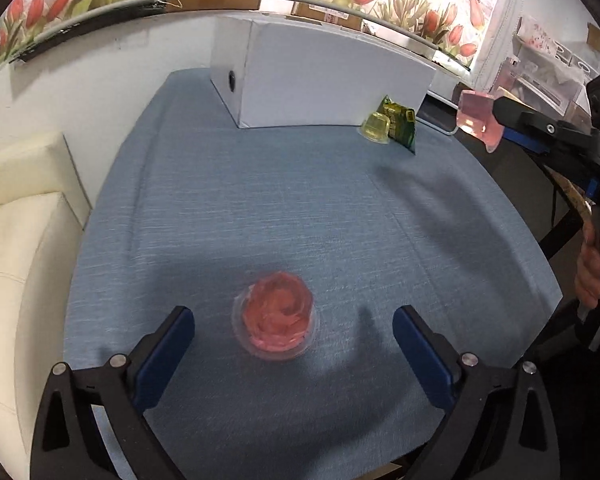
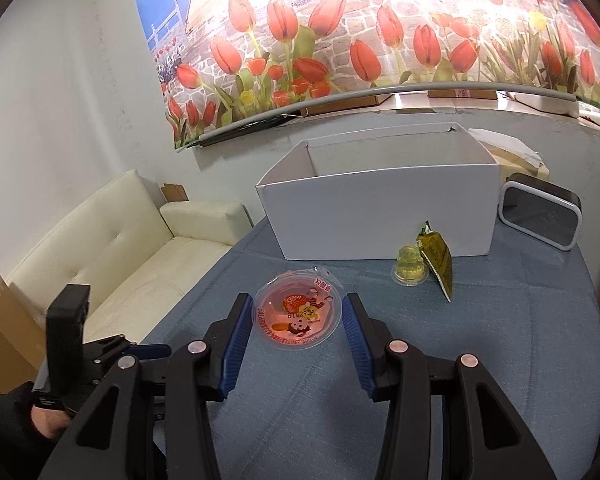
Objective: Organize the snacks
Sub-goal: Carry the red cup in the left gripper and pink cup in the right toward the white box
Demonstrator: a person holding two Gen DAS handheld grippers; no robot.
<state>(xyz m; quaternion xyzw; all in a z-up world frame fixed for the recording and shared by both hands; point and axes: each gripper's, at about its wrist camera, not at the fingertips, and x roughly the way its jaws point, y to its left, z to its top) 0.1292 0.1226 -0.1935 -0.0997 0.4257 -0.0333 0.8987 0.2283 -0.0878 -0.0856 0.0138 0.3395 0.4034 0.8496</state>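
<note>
Currently right claw [image 2: 296,330] clamped on pink jelly cup [image 2: 296,314] in the air, left claw [image 1: 294,334] apart over red cup [image 1: 276,322] on table [image 1: 260,200], yellow cup [image 2: 410,270] touching green packet [image 2: 436,256] before white box [image 2: 380,208], speaker [image 2: 540,216] beside.

Red jelly cup [image 1: 275,316] blurred; box interior [image 2: 400,152] mostly hidden.
</note>
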